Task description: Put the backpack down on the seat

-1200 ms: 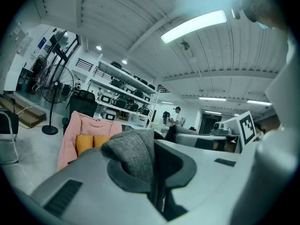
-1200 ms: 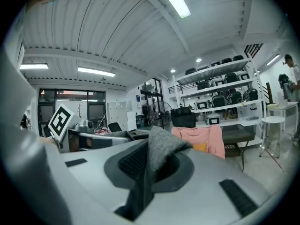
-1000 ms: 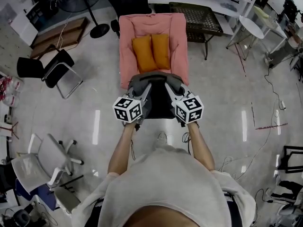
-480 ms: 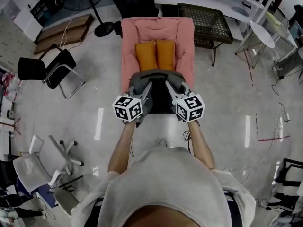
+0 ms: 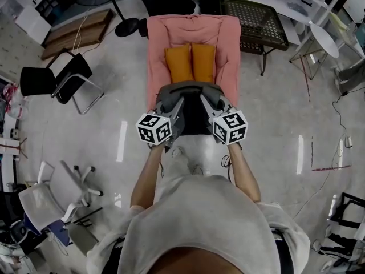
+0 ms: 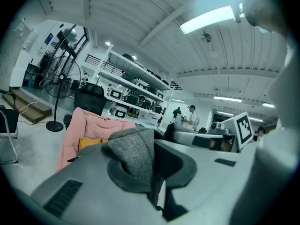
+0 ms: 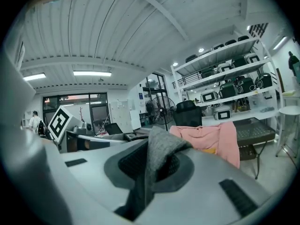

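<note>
The backpack (image 5: 193,114), grey on top and black below, hangs between my two grippers at the front edge of the seat (image 5: 228,44). The seat is a chair draped in pink cloth with two orange cushions (image 5: 191,63) on it. My left gripper (image 5: 173,98) is shut on the backpack's grey top fabric (image 6: 136,153), as the left gripper view (image 6: 154,189) shows. My right gripper (image 5: 207,98) is shut on the same grey fabric (image 7: 159,156), bunched between its jaws (image 7: 140,191). The pink seat shows ahead in both gripper views (image 6: 75,125) (image 7: 220,139).
A black folding chair (image 5: 57,81) stands to the left and a fan base (image 5: 128,26) at the seat's back left. A wire-mesh table (image 5: 251,16) and a round white table (image 5: 324,39) stand at the right. A white office chair (image 5: 51,193) lies at the lower left; cables (image 5: 328,164) trail at right.
Both grippers have carried the backpack forward toward the pink seat. Its grey top now overlaps the seat's front edge, close below the orange cushions. Both grips are unchanged.
</note>
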Demonstrator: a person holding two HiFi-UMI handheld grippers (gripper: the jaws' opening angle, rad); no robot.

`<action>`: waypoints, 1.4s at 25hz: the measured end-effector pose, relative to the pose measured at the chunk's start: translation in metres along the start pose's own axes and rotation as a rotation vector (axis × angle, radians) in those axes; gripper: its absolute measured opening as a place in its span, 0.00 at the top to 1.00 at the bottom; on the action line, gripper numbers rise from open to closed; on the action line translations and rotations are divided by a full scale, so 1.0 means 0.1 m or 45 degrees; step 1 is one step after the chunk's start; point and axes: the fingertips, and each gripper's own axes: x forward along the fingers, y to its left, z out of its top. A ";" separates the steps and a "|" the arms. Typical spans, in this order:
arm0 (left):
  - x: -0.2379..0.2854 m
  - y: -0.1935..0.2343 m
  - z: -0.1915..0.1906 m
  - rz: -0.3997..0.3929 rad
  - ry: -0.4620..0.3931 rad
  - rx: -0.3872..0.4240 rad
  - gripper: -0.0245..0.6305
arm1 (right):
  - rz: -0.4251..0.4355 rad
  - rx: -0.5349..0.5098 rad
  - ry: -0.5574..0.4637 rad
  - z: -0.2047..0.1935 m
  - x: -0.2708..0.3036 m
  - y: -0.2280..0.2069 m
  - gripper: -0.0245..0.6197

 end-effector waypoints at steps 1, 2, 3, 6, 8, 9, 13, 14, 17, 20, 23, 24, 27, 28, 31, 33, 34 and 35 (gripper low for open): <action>0.03 0.05 0.00 0.000 0.004 -0.005 0.91 | 0.000 0.000 0.007 -0.01 0.05 -0.02 0.92; 0.05 0.10 -0.01 0.000 0.009 -0.008 0.91 | 0.000 0.000 0.013 -0.02 0.11 -0.04 0.92; 0.09 0.16 -0.01 -0.002 0.013 -0.012 0.91 | -0.003 0.002 0.018 -0.04 0.17 -0.06 0.92; 0.18 0.37 -0.02 -0.016 0.021 -0.026 0.91 | -0.022 0.009 0.035 -0.08 0.37 -0.11 0.92; 0.25 0.52 0.00 -0.024 0.024 -0.044 0.91 | -0.036 0.017 0.044 -0.08 0.53 -0.16 0.92; 0.29 0.59 0.01 -0.030 0.030 -0.054 0.91 | -0.043 0.025 0.050 -0.09 0.59 -0.19 0.92; 0.40 0.79 0.02 -0.072 0.065 -0.082 0.91 | -0.089 0.056 0.075 -0.11 0.80 -0.28 0.92; 0.42 0.84 0.03 -0.084 0.071 -0.089 0.91 | -0.102 0.062 0.078 -0.12 0.86 -0.30 0.92; 0.48 1.05 0.03 -0.112 0.091 -0.116 0.91 | -0.135 0.084 0.087 -0.15 1.07 -0.34 0.92; 0.54 1.26 0.06 -0.141 0.114 -0.139 0.91 | -0.171 0.106 0.101 -0.16 1.26 -0.39 0.92; 0.60 1.43 0.07 -0.173 0.134 -0.142 0.91 | -0.207 0.120 0.111 -0.18 1.43 -0.42 0.92; 0.62 1.48 0.08 -0.182 0.140 -0.141 0.91 | -0.219 0.126 0.112 -0.19 1.48 -0.43 0.92; 0.73 1.60 0.08 -0.211 0.160 -0.141 0.91 | -0.245 0.140 0.116 -0.21 1.58 -0.50 0.92; 0.76 1.62 0.07 -0.222 0.167 -0.142 0.91 | -0.251 0.142 0.118 -0.23 1.61 -0.53 0.92; 0.81 1.68 0.02 -0.240 0.185 -0.144 0.91 | -0.262 0.144 0.129 -0.30 1.66 -0.58 0.92; 0.84 1.69 -0.01 -0.242 0.193 -0.143 0.91 | -0.260 0.147 0.135 -0.33 1.67 -0.61 0.92; 0.86 1.69 -0.02 -0.243 0.198 -0.144 0.91 | -0.256 0.148 0.137 -0.34 1.67 -0.63 0.92; 0.88 1.68 -0.03 -0.243 0.204 -0.145 0.91 | -0.251 0.150 0.140 -0.35 1.66 -0.65 0.92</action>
